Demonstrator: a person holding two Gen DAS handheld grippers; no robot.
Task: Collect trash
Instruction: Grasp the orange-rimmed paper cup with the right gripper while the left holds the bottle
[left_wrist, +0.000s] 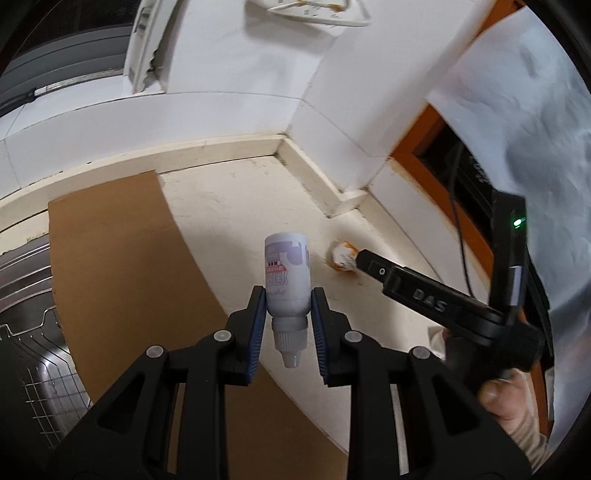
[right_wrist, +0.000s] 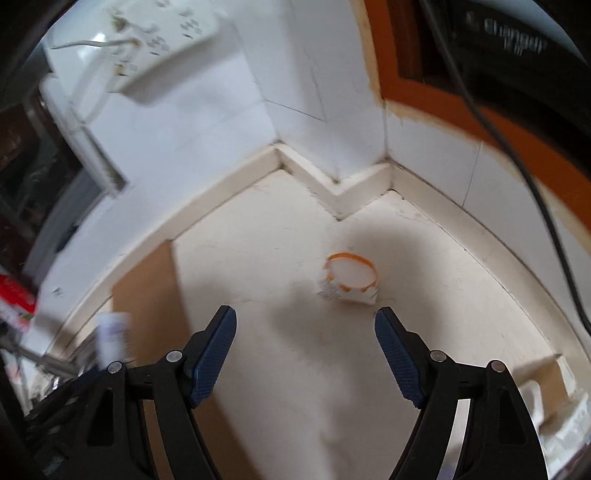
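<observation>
- The left gripper (left_wrist: 288, 314) holds a small white bottle (left_wrist: 286, 273) tightly between its fingers, cap toward the camera, above the desk (left_wrist: 236, 221).
- The right gripper (right_wrist: 306, 332) has its fingers wide, nothing between them.
- A small orange-rimmed cup (right_wrist: 349, 278) stands on the desk, just ahead of the right fingers.

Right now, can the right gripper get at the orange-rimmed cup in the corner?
Probably yes. The right gripper is open and aimed at the orange-rimmed cup, with only bare counter between them.
</observation>
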